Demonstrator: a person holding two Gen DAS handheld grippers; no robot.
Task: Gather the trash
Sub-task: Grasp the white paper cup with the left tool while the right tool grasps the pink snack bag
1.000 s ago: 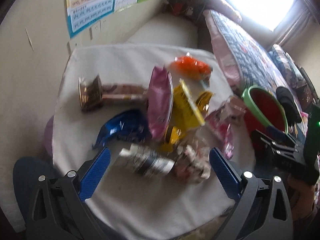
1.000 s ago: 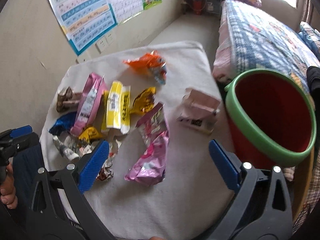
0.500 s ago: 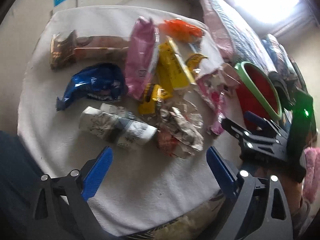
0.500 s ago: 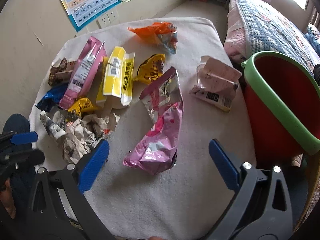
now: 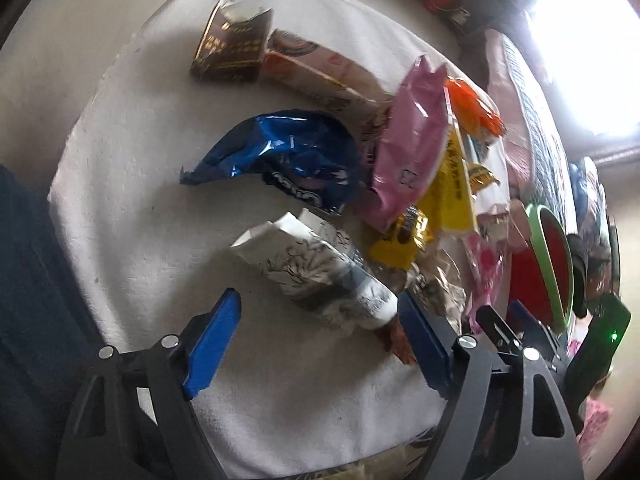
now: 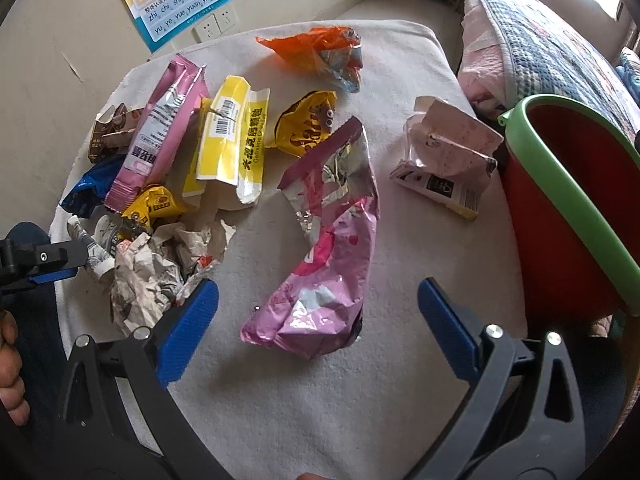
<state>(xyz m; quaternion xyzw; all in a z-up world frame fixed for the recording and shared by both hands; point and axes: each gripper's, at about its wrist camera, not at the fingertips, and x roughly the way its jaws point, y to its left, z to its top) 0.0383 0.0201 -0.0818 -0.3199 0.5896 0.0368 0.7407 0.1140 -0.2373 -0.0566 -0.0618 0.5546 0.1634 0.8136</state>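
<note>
White towelling covers the counter (image 6: 400, 392) on which all items lie.

Left edge: left tool (image 5: 320, 332), jaws spread wide, low over the counter's near edge, straddling a white printed carton (image 5: 316, 276) without touching it. Behind the carton, a blue foil wrapper (image 5: 288, 160); farther back, a brown-and-gold packet (image 5: 230, 50).

Left of centre: a long pink pouch (image 6: 160, 136) lying across the blue wrapper; beside it, a yellow sachet with barcode (image 6: 232, 140); in front, a small yellow wrapper (image 6: 154, 206) and a wad of crumpled printed paper (image 6: 160, 272).

Centre: right tool (image 6: 318, 324), jaws spread wide, holding nothing, with a pink-and-silver foil bag (image 6: 324, 280) lying between its two blue pads. Behind the bag, a yellow-brown wrapper (image 6: 308, 128); at the far edge, an orange wrapper (image 6: 316, 54).

Right of centre: a flattened pale pink carton (image 6: 448, 160), apart from the rest.

Right edge: a red bin with green rim (image 6: 560, 184), standing just beside the counter; a quilted bed (image 6: 540, 44) behind it.
</note>
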